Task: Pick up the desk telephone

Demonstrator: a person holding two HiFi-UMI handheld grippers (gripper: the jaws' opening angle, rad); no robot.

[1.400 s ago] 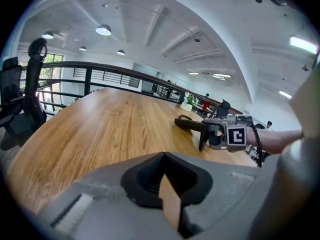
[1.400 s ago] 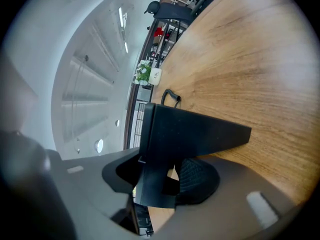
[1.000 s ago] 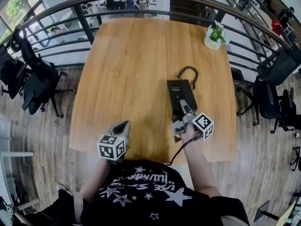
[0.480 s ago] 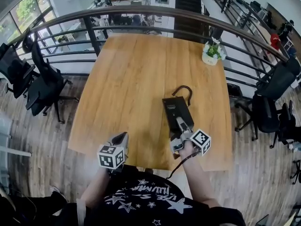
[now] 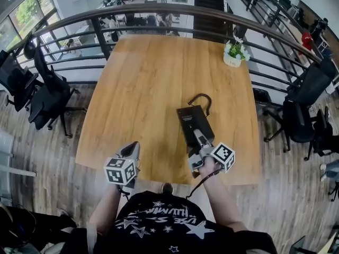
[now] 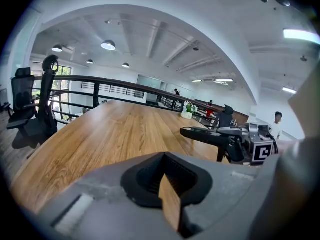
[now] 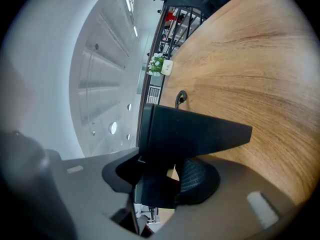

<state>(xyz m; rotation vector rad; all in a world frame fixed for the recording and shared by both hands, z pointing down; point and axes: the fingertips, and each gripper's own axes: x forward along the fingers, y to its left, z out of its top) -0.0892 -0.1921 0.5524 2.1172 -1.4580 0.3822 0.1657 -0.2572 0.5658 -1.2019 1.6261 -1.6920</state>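
The black desk telephone [image 5: 193, 123] hangs tilted over the near right part of the wooden table [image 5: 148, 89]. My right gripper [image 5: 203, 148] is shut on its near end. In the right gripper view the wedge-shaped telephone [image 7: 192, 134] fills the space between the jaws of that gripper [image 7: 165, 176]. The left gripper view shows the telephone [image 6: 210, 134] clear of the table top. Its black cord [image 5: 201, 98] loops on the wood behind it. My left gripper [image 5: 133, 146] hovers at the table's front edge, left of the telephone, shut on nothing [image 6: 167, 184].
A small potted plant [image 5: 233, 54] stands at the far right corner. A dark curved railing [image 5: 159, 15] runs round the table's far side. Black office chairs stand on the floor at the left [image 5: 47, 97] and at the right [image 5: 302, 115].
My right gripper has drawn the telephone toward the table's front edge and a little up. The left gripper has drifted back toward the front edge.
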